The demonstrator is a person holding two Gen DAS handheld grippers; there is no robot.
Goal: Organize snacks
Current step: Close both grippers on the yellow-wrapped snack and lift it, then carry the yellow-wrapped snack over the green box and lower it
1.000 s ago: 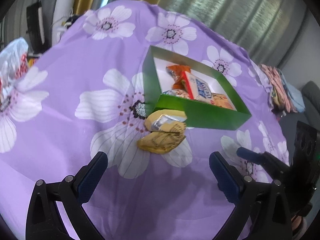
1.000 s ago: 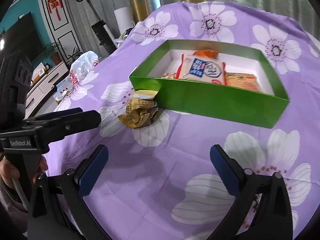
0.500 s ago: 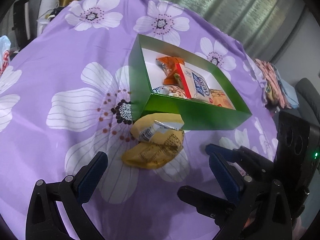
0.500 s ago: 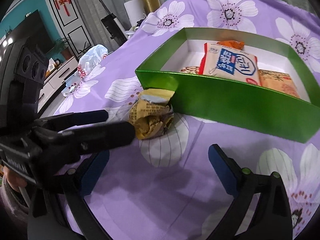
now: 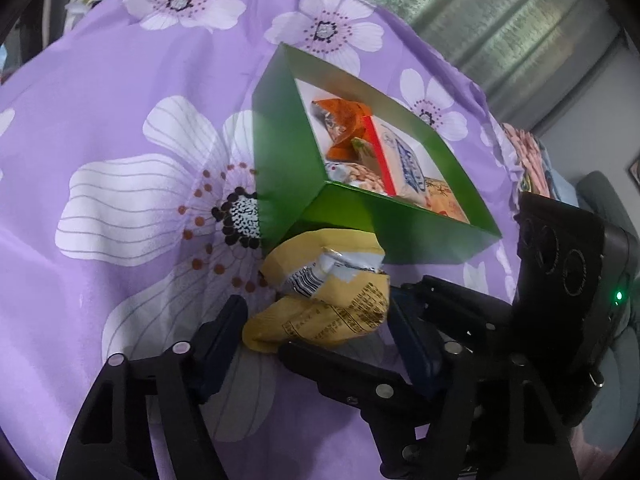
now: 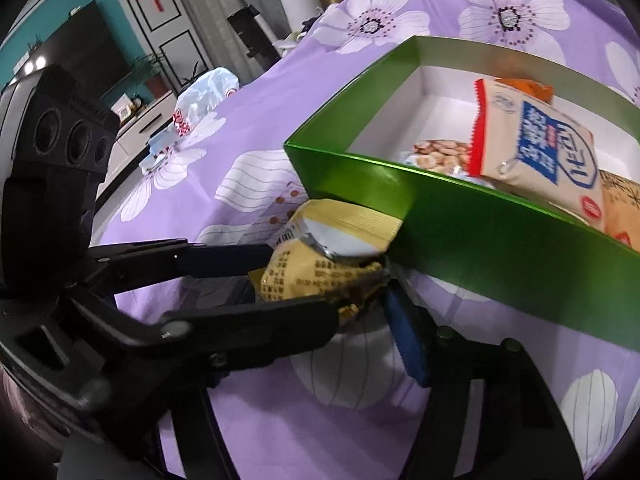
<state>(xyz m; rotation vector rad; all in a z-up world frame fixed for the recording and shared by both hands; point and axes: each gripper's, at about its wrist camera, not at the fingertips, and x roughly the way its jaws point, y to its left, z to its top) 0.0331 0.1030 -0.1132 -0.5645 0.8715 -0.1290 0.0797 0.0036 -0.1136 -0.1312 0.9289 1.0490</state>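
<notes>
A crumpled yellow snack packet [image 5: 320, 312] lies on the purple cloth against the near corner of a green box [image 5: 288, 152]. My left gripper [image 5: 316, 314] straddles it from side to side. Its jaws are closing and the pads touch the packet's two ends. My right gripper [image 6: 320, 300] comes in across it. Those jaws are closing too, with the same packet [image 6: 304, 276] between them. One of the right gripper's fingers [image 5: 340, 364] lies along the packet's near edge. In the box [image 6: 480, 232] are a white-and-blue packet [image 6: 536, 148], an orange one [image 5: 340, 120] and others.
The purple flowered cloth [image 5: 120, 120] covers the whole table. A plastic bag [image 6: 200, 92] sits at its far left edge. A heap of folded cloth [image 5: 524, 160] lies past the box. A TV [image 6: 88, 60] and a low cabinet stand beyond the table.
Both grippers have come forward and down onto the yellow packet. Their jaws have gone from wide open to narrow around it. The two grippers now cross each other.
</notes>
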